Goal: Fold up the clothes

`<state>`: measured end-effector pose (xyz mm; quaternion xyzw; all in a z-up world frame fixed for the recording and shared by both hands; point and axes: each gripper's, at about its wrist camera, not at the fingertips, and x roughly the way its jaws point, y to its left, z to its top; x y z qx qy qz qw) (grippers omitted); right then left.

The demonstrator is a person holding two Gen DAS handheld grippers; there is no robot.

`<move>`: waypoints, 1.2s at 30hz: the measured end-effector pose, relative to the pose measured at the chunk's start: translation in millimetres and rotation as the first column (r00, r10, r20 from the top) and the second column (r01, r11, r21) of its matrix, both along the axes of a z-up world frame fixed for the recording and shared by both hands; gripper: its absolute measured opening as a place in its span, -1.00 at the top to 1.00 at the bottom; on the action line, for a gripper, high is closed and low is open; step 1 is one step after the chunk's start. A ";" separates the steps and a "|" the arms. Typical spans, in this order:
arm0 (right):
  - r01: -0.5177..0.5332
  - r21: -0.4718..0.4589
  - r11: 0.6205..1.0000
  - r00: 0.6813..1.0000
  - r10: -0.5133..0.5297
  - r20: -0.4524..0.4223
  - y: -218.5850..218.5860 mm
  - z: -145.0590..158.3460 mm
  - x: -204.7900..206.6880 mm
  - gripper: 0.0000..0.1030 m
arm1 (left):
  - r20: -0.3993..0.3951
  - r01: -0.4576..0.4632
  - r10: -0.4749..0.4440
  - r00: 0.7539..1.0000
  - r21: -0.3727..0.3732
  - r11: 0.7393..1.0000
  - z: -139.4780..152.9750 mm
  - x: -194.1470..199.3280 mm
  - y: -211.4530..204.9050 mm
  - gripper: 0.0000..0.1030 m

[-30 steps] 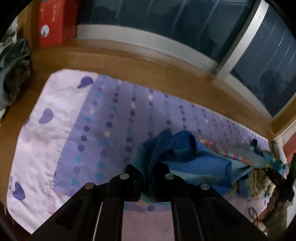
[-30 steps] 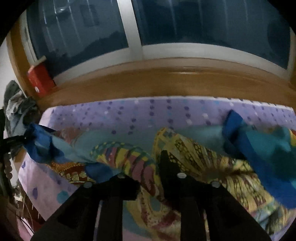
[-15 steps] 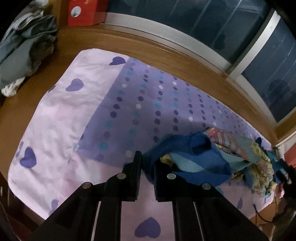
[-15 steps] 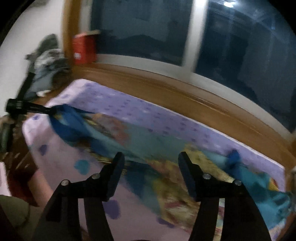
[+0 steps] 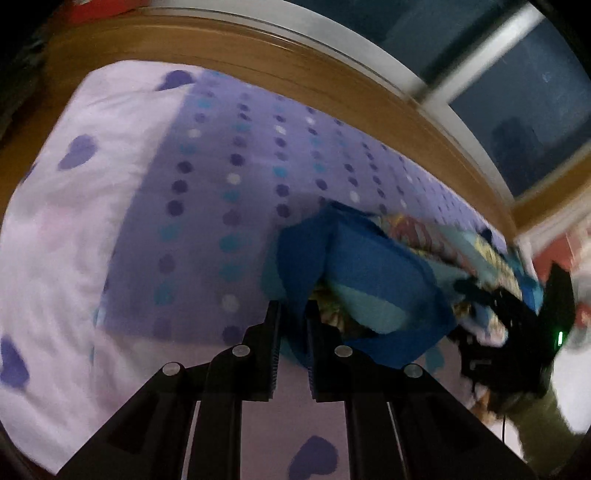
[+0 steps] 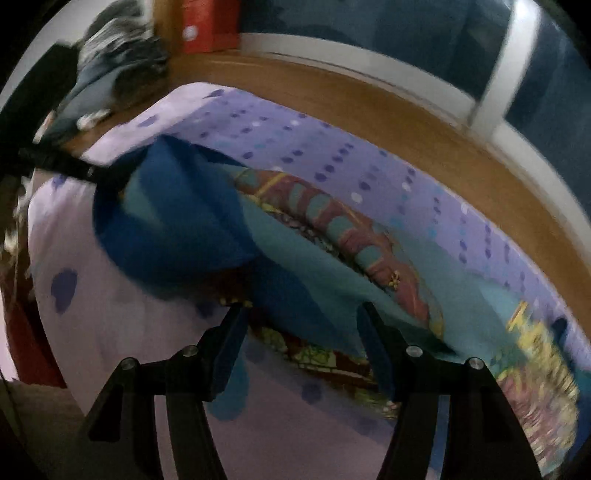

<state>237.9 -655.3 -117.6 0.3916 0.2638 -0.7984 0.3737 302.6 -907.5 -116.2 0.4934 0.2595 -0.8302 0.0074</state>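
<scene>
A colourful garment (image 5: 369, 266) lies rumpled on the lilac dotted sheet (image 5: 221, 166), with blue edging, teal cloth and a yellow-and-red print. My left gripper (image 5: 293, 306) is shut on its blue corner, which rises between the pads. The right wrist view shows that same blue corner (image 6: 159, 192) pinched by the left gripper (image 6: 74, 168) at the far left. My right gripper (image 6: 301, 308) is open and hovers over the middle of the garment (image 6: 314, 258), its fingers wide apart and pressing on nothing. It also appears blurred at the right edge of the left wrist view as the right gripper (image 5: 517, 314).
The sheet lies on a wooden platform (image 5: 295, 66) below dark windows (image 6: 406, 33). A red box (image 6: 210, 26) and a heap of grey clothes (image 6: 110, 66) sit at the far left corner. Pale sheet with purple hearts (image 5: 74, 258) stretches left of the garment.
My right gripper opened, let go of the patterned cloth and swung along the garment toward the left gripper. My left gripper sank lower, still holding the blue corner.
</scene>
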 end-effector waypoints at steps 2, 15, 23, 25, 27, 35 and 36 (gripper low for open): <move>0.055 0.009 0.998 0.998 -0.055 0.011 2.5 -1.3 -4.6 -0.20 | 0.012 0.066 -0.066 0.998 -0.021 0.998 -3.8 -7.8 -0.9 0.79; 0.204 0.000 0.979 0.973 -0.203 0.106 14.4 -8.5 -31.4 0.62 | -0.040 0.246 -0.245 0.969 0.021 0.969 -13.5 -44.2 8.3 0.67; 0.233 -0.130 0.964 0.970 -0.220 0.105 29.1 45.3 10.8 0.97 | -0.092 0.241 -0.239 0.967 0.013 0.970 -1.4 -53.6 5.3 0.88; 0.212 -0.168 0.963 0.974 -0.195 0.114 30.5 64.1 30.8 0.97 | -0.105 0.251 -0.249 0.963 0.001 0.968 3.7 -53.8 2.7 0.88; 0.183 -0.183 0.966 0.978 -0.160 0.134 34.4 78.6 55.8 0.97 | -0.103 0.257 -0.256 0.961 -0.001 0.966 4.4 -53.2 -0.9 0.88; 0.230 -0.002 0.973 0.949 -0.224 0.221 40.0 27.2 124.0 0.97 | -0.119 0.328 -0.322 0.939 0.040 0.944 7.8 -62.0 -5.2 0.62; 0.251 0.020 0.968 0.944 -0.249 0.218 39.7 18.6 126.3 0.97 | -0.124 0.338 -0.331 0.935 0.034 0.941 10.9 -63.8 -4.2 0.57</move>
